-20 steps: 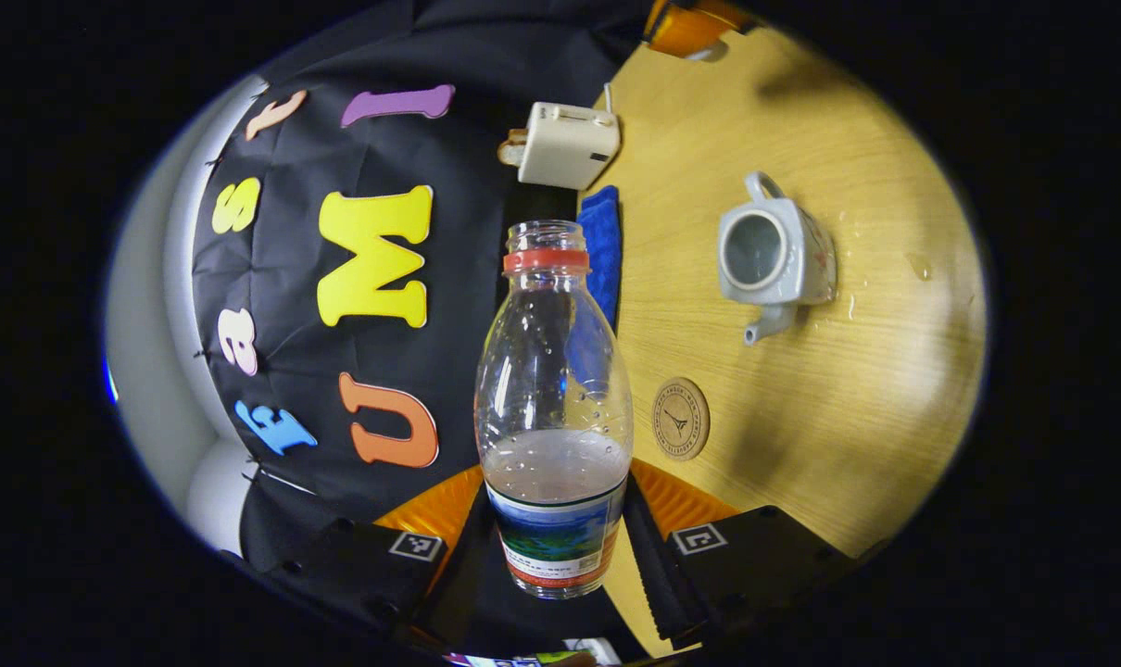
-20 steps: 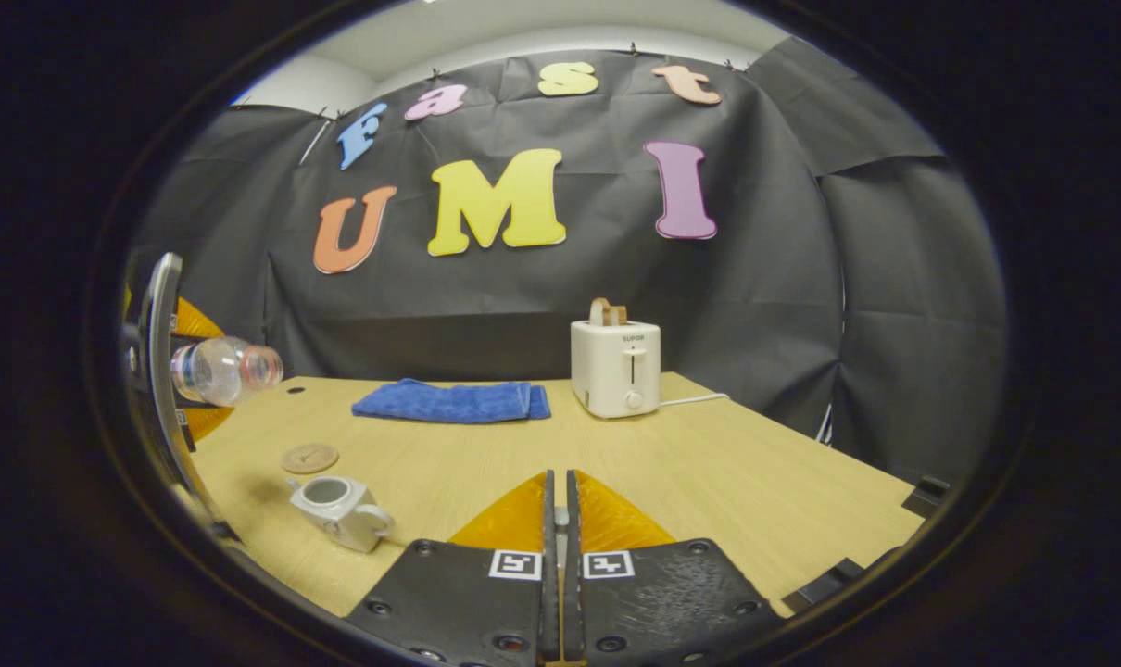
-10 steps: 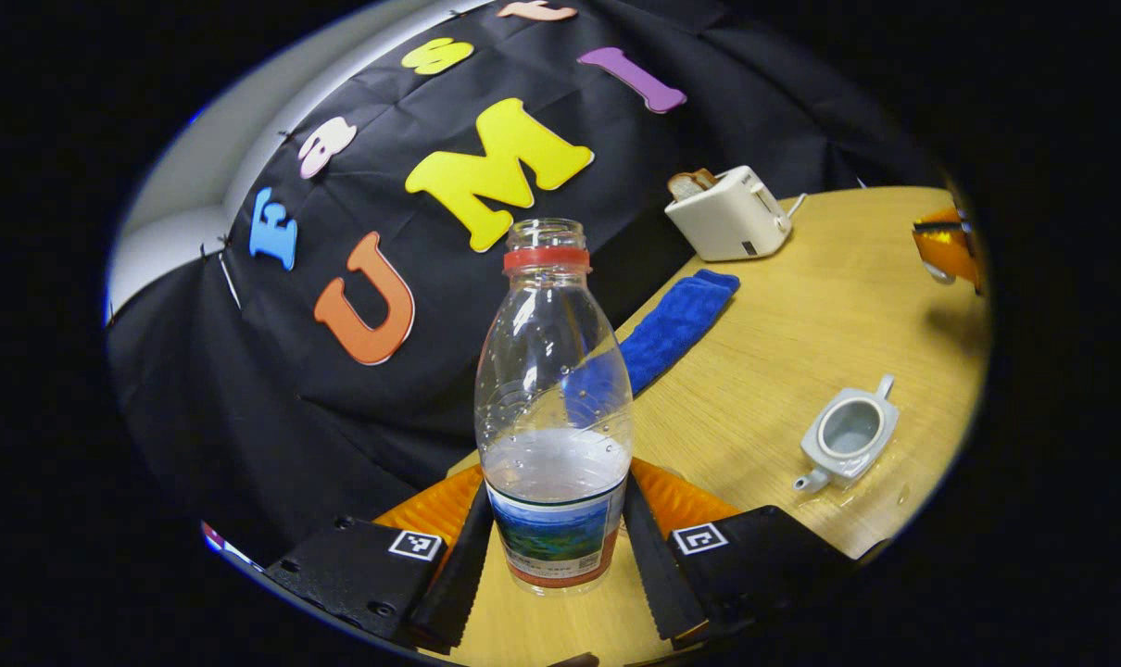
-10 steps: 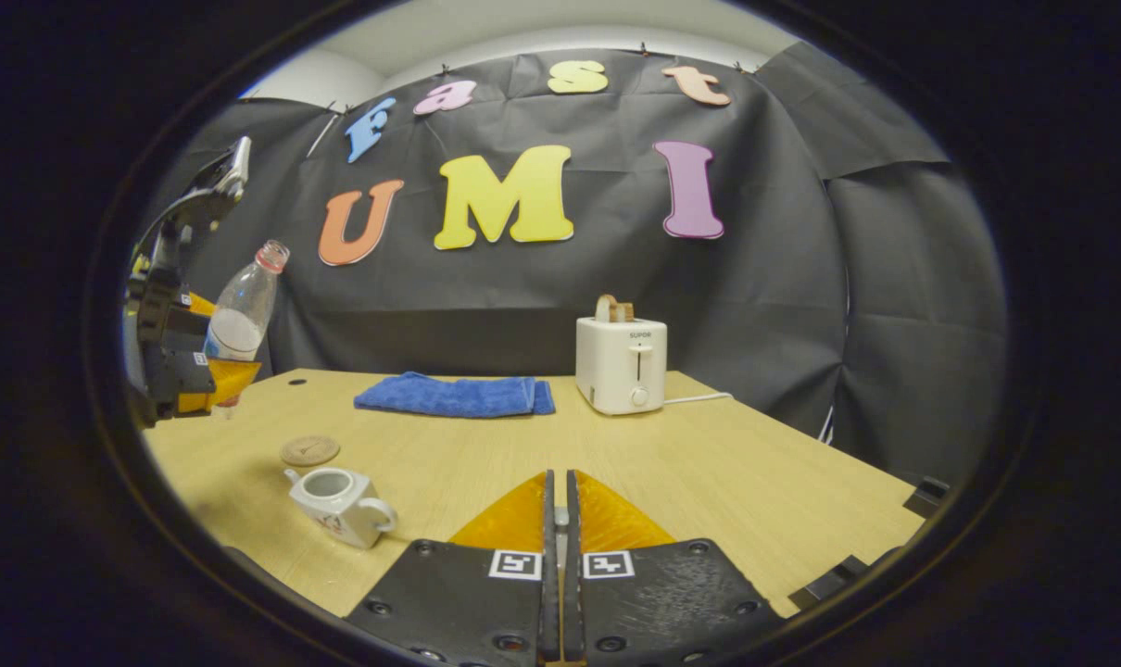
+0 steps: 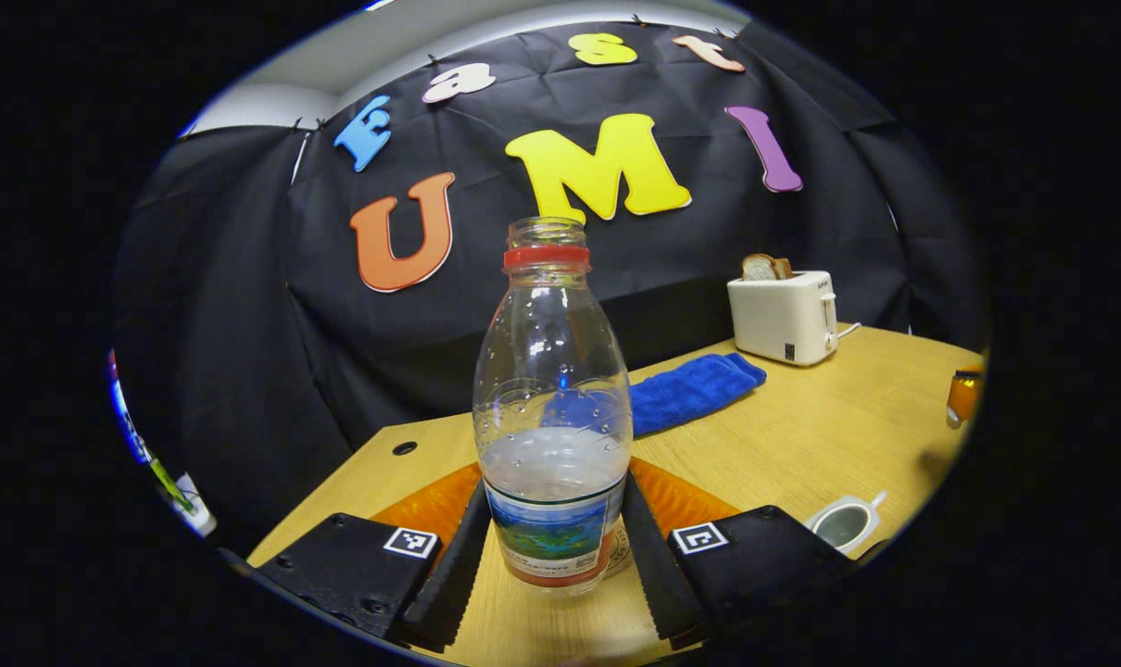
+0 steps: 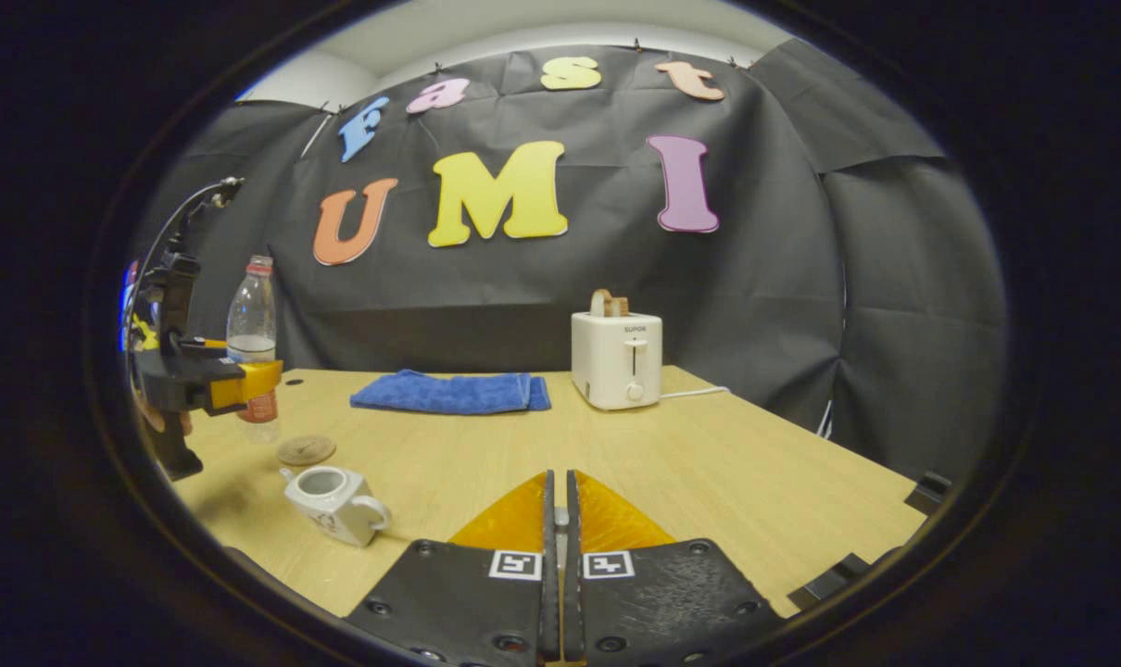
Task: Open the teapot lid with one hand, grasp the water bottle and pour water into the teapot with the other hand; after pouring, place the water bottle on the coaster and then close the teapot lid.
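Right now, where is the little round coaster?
In the right gripper view the coaster lies flat on the table at the left, just behind the open teapot and below the held water bottle.

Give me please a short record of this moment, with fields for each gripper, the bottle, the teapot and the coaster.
left gripper: shut on water bottle
water bottle: upright, uncapped, partly filled, above the table
right gripper: shut; held thing cannot be seen
teapot: on table, lid off
coaster: bare, beyond the teapot, bottle not yet on it
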